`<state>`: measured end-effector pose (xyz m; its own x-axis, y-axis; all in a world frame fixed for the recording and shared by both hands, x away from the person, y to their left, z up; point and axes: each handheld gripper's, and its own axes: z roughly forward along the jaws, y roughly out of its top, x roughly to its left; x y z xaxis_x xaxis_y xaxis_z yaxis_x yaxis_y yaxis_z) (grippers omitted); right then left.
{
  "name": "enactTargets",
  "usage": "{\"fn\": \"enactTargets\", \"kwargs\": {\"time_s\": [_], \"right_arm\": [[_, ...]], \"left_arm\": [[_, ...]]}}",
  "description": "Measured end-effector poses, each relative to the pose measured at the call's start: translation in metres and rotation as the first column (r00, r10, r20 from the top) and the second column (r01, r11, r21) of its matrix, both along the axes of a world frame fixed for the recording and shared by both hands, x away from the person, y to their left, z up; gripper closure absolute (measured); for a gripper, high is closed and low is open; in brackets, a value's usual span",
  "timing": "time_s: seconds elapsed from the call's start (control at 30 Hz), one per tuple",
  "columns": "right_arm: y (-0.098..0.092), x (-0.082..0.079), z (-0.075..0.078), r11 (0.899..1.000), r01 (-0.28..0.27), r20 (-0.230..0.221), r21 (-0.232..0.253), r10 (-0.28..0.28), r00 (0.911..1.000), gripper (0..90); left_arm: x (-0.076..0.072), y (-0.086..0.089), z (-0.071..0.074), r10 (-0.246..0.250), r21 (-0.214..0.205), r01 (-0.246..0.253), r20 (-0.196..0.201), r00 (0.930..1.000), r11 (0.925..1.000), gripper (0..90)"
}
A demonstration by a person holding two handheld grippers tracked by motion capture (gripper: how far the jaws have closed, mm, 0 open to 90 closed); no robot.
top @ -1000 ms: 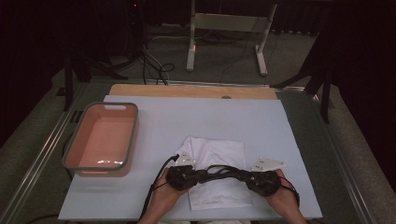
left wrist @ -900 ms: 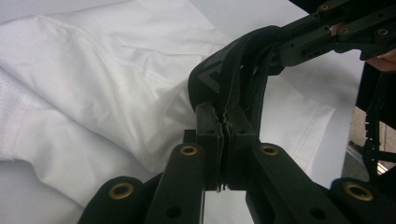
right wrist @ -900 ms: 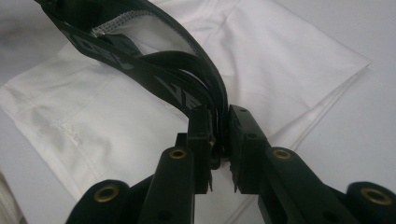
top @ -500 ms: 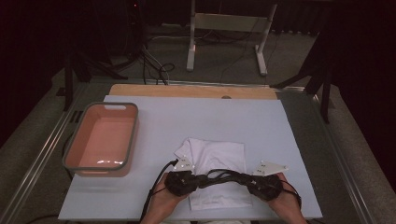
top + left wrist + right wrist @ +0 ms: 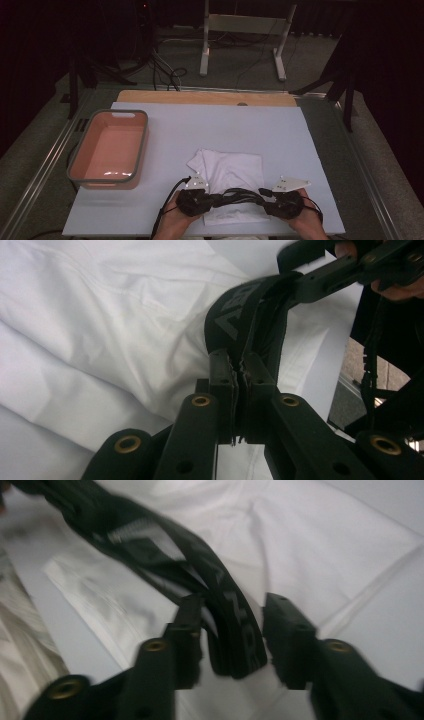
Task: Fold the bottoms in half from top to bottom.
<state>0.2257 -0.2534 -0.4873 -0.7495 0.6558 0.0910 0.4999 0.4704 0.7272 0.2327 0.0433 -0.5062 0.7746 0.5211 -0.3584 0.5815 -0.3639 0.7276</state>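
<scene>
Pale blue-white board covers the table (image 5: 165,215), whose near edge sits closest to the person. Both hands come in at that edge, side by side. The left gripper (image 5: 239,371) has its jaws pressed together on a black elastic band (image 5: 240,320) bearing grey lettering. The right gripper (image 5: 231,630) has its jaws spread apart, with the looped end of the same band lying between them, not pinched. The band spans the gap between the two tools, just above the near hem of a folded white garment (image 5: 231,172) that lies flat at the near middle of the board.

Compared with a second ago, the hands have slid slightly nearer the table edge and the band looks a little more stretched out sideways; the garment has not shifted. That suggests the band is being drawn out for folding or laying down, with the right side yet to take a firm hold.

Farther left, well apart, sits a pink tub (image 5: 111,150), empty. Beyond the board runs a wooden strip (image 5: 200,97), then dark floor with cables.
</scene>
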Motion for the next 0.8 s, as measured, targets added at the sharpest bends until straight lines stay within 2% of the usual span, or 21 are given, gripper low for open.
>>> {"fn": "enactTargets", "kwargs": {"time_s": [0.03,0.07,0.1,0.23,0.27,0.3,0.33,0.43,0.5,0.57,0.67,0.8], "right_arm": [[0.000,0.000,0.001,1.000,-0.002,-0.001,0.021,0.002,1.0000,50.1],[0.000,0.000,0.001,1.000,-0.002,-0.001,0.021,0.002,1.0000,50.1],[-0.001,0.001,0.003,0.998,0.004,-0.006,0.061,-0.004,1.0000,45.5],[-0.005,0.003,0.004,0.995,0.018,-0.002,0.099,-0.018,0.9998,40.1],[-0.007,0.004,0.004,0.992,0.040,-0.008,0.120,-0.039,0.9992,36.0],[-0.007,0.004,0.004,0.992,0.040,-0.008,0.120,-0.039,0.9992,36.0],[-0.009,0.005,0.004,0.990,0.057,-0.007,0.127,-0.056,0.9984,33.3],[-0.011,0.006,0.004,0.988,0.083,-0.009,0.133,-0.083,0.9965,29.9],[-0.012,0.007,0.004,0.985,0.097,-0.008,0.143,-0.097,0.9953,26.7],[-0.013,0.008,0.004,0.984,0.105,-0.011,0.146,-0.105,0.9944,26.1],[-0.013,0.009,0.004,0.979,0.131,-0.010,0.154,-0.131,0.9913,22.6],[-0.014,0.011,0.004,0.977,0.143,-0.007,0.161,-0.144,0.9896,19.1]], "left_arm": [[-0.001,0.000,0.000,-0.002,-0.003,0.002,-0.002,1.0000,1.0000,86.2],[-0.001,0.000,0.000,-0.002,-0.003,0.002,-0.002,1.0000,1.0000,86.2],[-0.004,0.001,0.001,-0.008,-0.002,0.008,0.001,1.0000,1.0000,86.2],[-0.009,0.001,0.000,-0.021,0.001,0.021,-0.002,0.9998,0.9998,86.4],[-0.012,0.001,-0.001,-0.031,0.003,0.031,-0.003,0.9995,0.9995,86.3],[-0.012,0.001,-0.001,-0.031,0.003,0.031,-0.003,0.9995,0.9995,85.8],[-0.013,0.001,-0.001,-0.040,0.000,0.040,-0.004,0.9992,0.9992,82.1],[-0.013,0.002,-0.003,-0.035,-0.025,0.035,0.000,0.9994,0.9991,63.2],[-0.012,0.004,-0.002,-0.025,-0.040,0.025,0.009,0.9997,0.9989,55.6],[-0.010,0.005,-0.001,-0.015,-0.064,0.016,0.007,0.9999,0.9978,53.6],[-0.008,0.007,0.001,0.006,-0.074,-0.005,0.018,0.9998,0.9973,45.7],[-0.005,0.008,0.004,0.019,-0.079,-0.018,0.022,0.9996,0.9967,42.0]]}}
